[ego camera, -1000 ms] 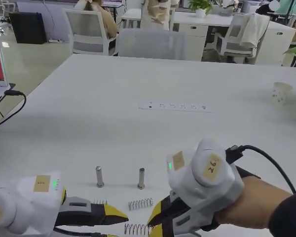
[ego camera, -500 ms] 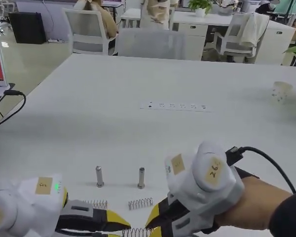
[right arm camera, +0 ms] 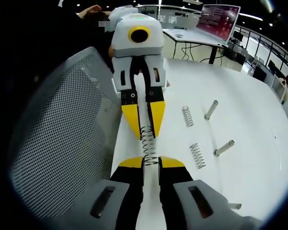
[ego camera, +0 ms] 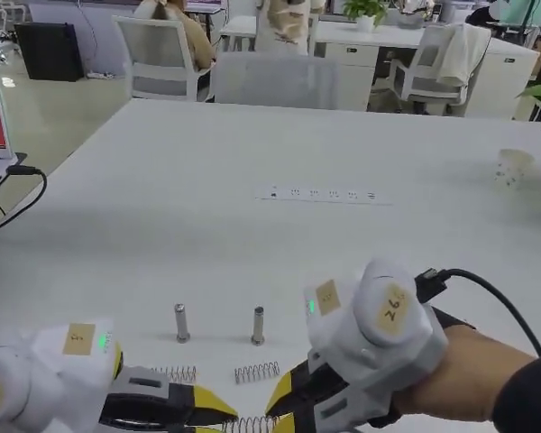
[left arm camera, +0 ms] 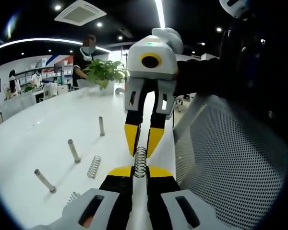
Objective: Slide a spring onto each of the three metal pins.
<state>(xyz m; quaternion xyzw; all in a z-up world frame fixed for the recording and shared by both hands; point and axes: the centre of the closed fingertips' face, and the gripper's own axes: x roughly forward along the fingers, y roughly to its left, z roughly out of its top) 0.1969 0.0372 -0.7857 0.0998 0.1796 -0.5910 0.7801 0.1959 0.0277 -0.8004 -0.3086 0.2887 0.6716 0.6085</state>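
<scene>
Two upright metal pins [ego camera: 182,322] [ego camera: 259,325] stand on the white table; the left gripper view shows three pins [left arm camera: 102,126] [left arm camera: 74,150] [left arm camera: 44,180]. Two loose springs [ego camera: 257,371] [ego camera: 176,372] lie in front of them. A third spring [left arm camera: 140,161] [right arm camera: 148,143] [ego camera: 251,422] lies at the table's near edge, between both grippers, which face each other tip to tip. My left gripper [ego camera: 227,413] [left arm camera: 140,171] is shut on one end. My right gripper [ego camera: 282,406] [right arm camera: 151,163] is shut on the other end.
A row of sockets [ego camera: 323,194] is set into the table's middle. A paper cup [ego camera: 514,167] stands at the far right, and a black cable [ego camera: 18,203] runs off the left edge. A mesh chair back [left arm camera: 230,158] sits close by the near table edge. Chairs and desks stand beyond.
My left gripper has moved nearer to me, onto the left end of the near spring. The right gripper has barely moved. The pins and the other two springs are unmoved.
</scene>
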